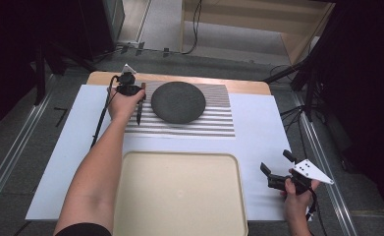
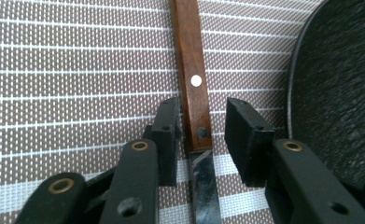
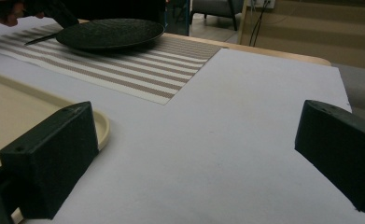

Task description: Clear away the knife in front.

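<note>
A knife with a brown wooden handle [image 2: 195,88] and a dark blade [image 2: 204,186] lies on a striped placemat [image 2: 77,70], just left of a black round plate [image 1: 178,102]. My left gripper [image 2: 201,121] hangs over the knife [image 1: 139,110] with one jaw on each side of the handle near the blade. A gap shows beside the right pad, so it is open. My right gripper [image 1: 275,161] rests at the table's near right, jaws wide apart with nothing between them [image 3: 194,154].
A large cream tray [image 1: 179,155] lies at the near middle of the white table cover [image 1: 258,147], its rim [image 3: 101,126] close to my right gripper's left jaw. The plate [image 3: 108,31] sits on the placemat [image 3: 138,70] at the far side.
</note>
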Motion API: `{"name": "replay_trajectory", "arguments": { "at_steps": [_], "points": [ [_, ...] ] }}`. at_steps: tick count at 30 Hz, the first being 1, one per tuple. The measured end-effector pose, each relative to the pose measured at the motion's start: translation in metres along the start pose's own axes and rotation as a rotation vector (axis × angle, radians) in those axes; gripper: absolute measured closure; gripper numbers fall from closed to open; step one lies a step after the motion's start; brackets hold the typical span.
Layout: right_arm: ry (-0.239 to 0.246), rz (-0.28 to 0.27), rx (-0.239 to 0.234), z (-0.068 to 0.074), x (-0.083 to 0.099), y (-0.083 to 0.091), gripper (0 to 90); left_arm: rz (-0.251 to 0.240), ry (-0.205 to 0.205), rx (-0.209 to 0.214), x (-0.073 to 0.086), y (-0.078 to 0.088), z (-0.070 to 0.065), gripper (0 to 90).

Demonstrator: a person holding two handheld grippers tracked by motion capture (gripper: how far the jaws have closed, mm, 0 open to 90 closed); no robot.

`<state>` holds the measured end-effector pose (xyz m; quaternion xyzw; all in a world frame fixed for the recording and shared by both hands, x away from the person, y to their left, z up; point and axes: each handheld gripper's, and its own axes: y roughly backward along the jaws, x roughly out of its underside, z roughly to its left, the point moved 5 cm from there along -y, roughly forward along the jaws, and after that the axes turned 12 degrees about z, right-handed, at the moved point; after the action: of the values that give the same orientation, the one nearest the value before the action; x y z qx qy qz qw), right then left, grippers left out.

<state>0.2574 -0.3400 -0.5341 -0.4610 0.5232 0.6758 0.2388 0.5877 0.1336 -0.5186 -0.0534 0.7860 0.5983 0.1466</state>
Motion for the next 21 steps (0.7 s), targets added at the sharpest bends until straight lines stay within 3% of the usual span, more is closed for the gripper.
{"name": "replay_trajectory", "arguments": {
  "at_steps": [6, 11, 15, 21],
  "points": [
    [0.000, 0.002, 0.000, 0.0000, 0.0001, -0.0004, 0.0, 0.010, -0.016, -0.033, 0.0018, -0.0033, -0.0043, 65.0],
    [0.000, 0.003, 0.001, 0.0003, 0.0001, -0.0004, 0.0, 0.008, -0.057, -0.101, 0.0032, -0.0038, -0.0051, 73.4],
    [-0.002, 0.005, 0.002, 0.0003, 0.0001, -0.0006, 0.0, 0.007, -0.068, -0.131, 0.0035, -0.0045, -0.0070, 74.9],
    [-0.004, 0.005, 0.002, 0.0001, 0.0002, -0.0007, 0.0, 0.010, -0.074, -0.125, 0.0038, -0.0043, -0.0060, 75.9]
  ]
}}
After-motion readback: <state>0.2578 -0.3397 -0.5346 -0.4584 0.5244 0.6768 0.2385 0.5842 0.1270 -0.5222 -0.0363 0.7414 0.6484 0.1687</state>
